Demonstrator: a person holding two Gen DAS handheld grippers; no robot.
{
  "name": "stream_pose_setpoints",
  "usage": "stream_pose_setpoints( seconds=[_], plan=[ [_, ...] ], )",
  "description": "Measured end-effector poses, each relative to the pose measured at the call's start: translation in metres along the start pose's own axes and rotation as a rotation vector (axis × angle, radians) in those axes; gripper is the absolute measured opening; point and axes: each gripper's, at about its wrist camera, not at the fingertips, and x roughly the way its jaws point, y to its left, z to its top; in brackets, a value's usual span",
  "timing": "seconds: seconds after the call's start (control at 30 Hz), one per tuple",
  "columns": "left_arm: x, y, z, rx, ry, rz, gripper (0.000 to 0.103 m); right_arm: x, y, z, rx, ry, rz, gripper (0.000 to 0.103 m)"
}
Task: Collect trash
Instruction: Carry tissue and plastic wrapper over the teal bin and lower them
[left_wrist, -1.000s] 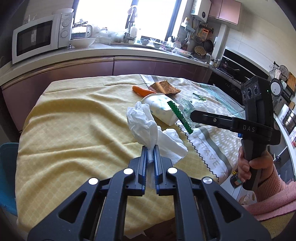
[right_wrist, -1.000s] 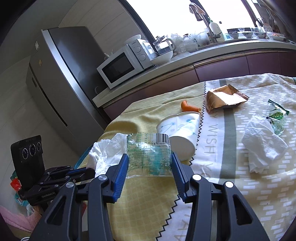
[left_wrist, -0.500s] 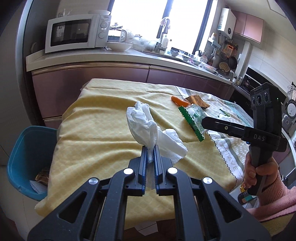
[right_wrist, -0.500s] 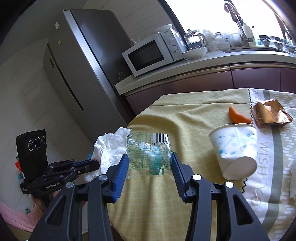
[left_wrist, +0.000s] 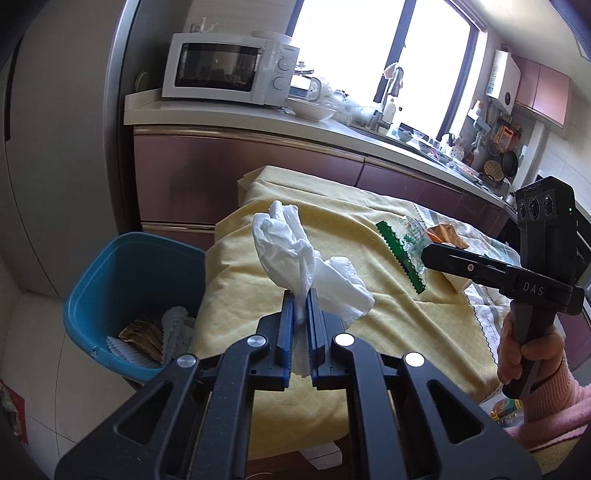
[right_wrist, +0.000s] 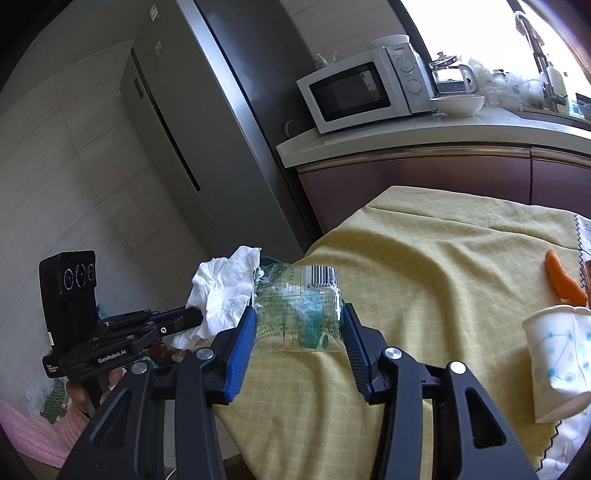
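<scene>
- Both grippers have swung toward the table's left end since the earlier frames, so the blue bin (left_wrist: 122, 295), out of sight a second ago, now shows beside the table corner.
- Left gripper (left_wrist: 302, 306) is clenched tight on a crumpled white tissue (left_wrist: 291, 254), which stands up in a bunch above the blue pads and spills to the right.
- Right gripper (right_wrist: 298, 321) is clamped on a clear plastic wrapper (right_wrist: 297, 310) with green print and a barcode; its jaws stand part open around it, pads pressing both sides.
- A hand (left_wrist: 524, 354) in a pink sleeve grips the right gripper's handle.
- Both pieces are held in the air over the yellow tablecloth (right_wrist: 424, 258), near its left edge.
- The bin sits on the floor just beside the table corner, below the cloth's edge, with wrappers already in it and its mouth unobstructed.
- A paper cup (right_wrist: 557, 362) lies tipped and an orange scrap (right_wrist: 563, 280) rests farther right on the table, well apart from the grippers.
</scene>
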Motion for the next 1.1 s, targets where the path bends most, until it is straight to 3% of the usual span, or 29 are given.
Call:
stream_pose_setpoints(
  seconds=[0.4,1.1],
  plan=[
    [-0.015,0.061,-0.003,-0.103,-0.026,0.113,0.007,0.052,0.034,0.017,-0.076,0.068,0.068,0.045],
    [0.021,0.126,-0.01,-0.229,0.029,0.224,0.007,0.127,0.072,0.038,-0.164,0.186,0.124,0.046]
  ],
)
